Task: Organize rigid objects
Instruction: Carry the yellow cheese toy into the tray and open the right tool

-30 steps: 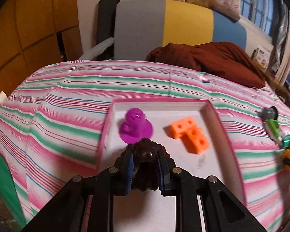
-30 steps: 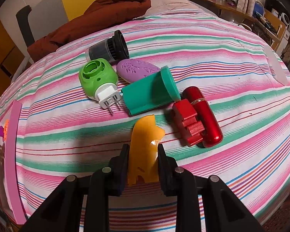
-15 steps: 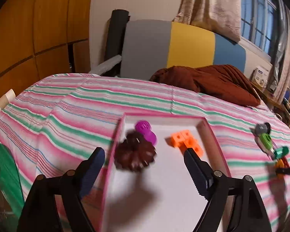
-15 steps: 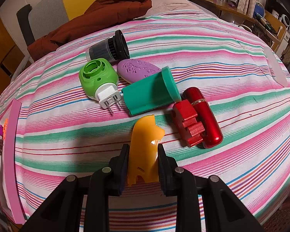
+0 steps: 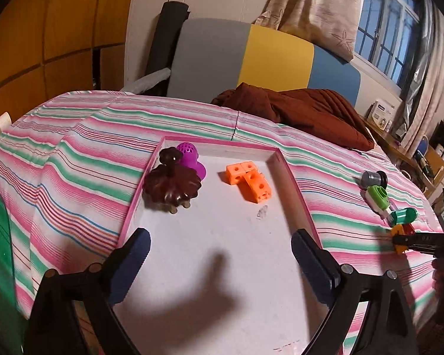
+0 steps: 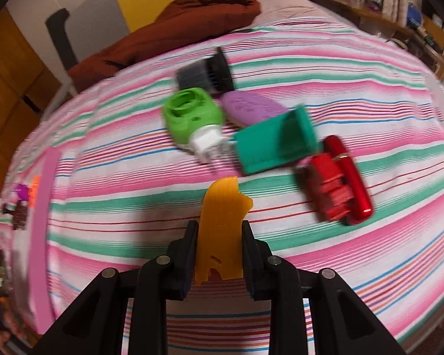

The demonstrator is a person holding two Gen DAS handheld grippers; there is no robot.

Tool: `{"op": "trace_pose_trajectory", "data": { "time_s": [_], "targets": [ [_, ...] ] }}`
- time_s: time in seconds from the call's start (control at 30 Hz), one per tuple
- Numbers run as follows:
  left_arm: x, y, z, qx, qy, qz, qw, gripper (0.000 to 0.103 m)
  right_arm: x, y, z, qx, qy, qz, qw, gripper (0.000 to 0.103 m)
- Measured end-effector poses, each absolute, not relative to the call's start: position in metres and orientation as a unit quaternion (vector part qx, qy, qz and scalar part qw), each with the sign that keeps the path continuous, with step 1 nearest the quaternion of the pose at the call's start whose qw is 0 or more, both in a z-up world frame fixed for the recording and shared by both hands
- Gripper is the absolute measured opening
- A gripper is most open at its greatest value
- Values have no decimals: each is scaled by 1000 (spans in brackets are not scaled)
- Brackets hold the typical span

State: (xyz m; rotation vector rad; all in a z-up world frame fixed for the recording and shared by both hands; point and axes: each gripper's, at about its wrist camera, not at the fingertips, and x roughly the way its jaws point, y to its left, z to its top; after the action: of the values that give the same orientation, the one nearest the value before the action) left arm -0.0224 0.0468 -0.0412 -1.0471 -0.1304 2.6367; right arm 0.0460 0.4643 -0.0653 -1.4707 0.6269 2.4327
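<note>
1. The brown ridged piece (image 5: pixel 171 185) now sits in the pink-rimmed tray (image 5: pixel 293 183), ahead and to the left of the left tongs (image 5: pixel 220 256), against the tray's left wall; a second ago it was pinched between those pads, half a second ago it was loose between them.
2. The left tongs are empty and their jaws are opening, well wider than half a second ago; nothing lies between them but bare white tray floor and a shadow; they have drawn back from the piece.
3. The purple perforated piece (image 5: pixel 191 159) stands just behind the brown one, touching or nearly so; the orange block cluster (image 5: pixel 250 182) lies ahead of the tongs, right of centre, unchanged in place.
4. The right tongs (image 6: pixel 219 247) stay clamped on the yellow-orange piece (image 6: pixel 222 222), as in both earlier frames; the piece stands between the pads, its notched top ahead of them.
5. Ahead of the right tongs on the striped bed cover (image 6: pixel 355 82) lie the green plug-in device (image 6: pixel 192 121), the teal cylinder (image 6: pixel 275 142), the lilac oval (image 6: pixel 251 108), the dark ribbed cylinder (image 6: pixel 204 74), the red blocks (image 6: pixel 330 189) and the red tube (image 6: pixel 352 177); their arrangement matches before, though this view is blurred.
</note>
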Motion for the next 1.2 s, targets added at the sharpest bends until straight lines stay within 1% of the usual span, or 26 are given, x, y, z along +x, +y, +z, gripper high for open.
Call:
{"op": "trace_pose_trajectory", "data": {
  "time_s": [0.17, 0.37, 0.53, 0.83, 0.97, 1.2],
  "targets": [
    [-16, 46, -42, -365, -43, 918, 150, 99, 44, 448, -58, -489, 198, 846, 78, 26],
    [-11, 45, -44, -370, -37, 915, 156, 100, 39, 415, -49, -478, 151, 865, 33, 26],
    [-10, 41, -44, -374, -44, 913, 157, 101, 25, 380, -53, -491, 151, 858, -1, 26],
    [-3, 27, -43, -377, -55, 911, 158, 101, -28, 285, -25, -478, 78, 872, -68, 26],
    [-1, 18, -42, -378, -58, 911, 156, 101, -53, 251, -15, -470, 55, 878, -78, 26],
    [3, 2, -43, -377, -62, 912, 151, 102, -103, 210, -21, -478, 4, 875, -81, 26]
  ]
}}
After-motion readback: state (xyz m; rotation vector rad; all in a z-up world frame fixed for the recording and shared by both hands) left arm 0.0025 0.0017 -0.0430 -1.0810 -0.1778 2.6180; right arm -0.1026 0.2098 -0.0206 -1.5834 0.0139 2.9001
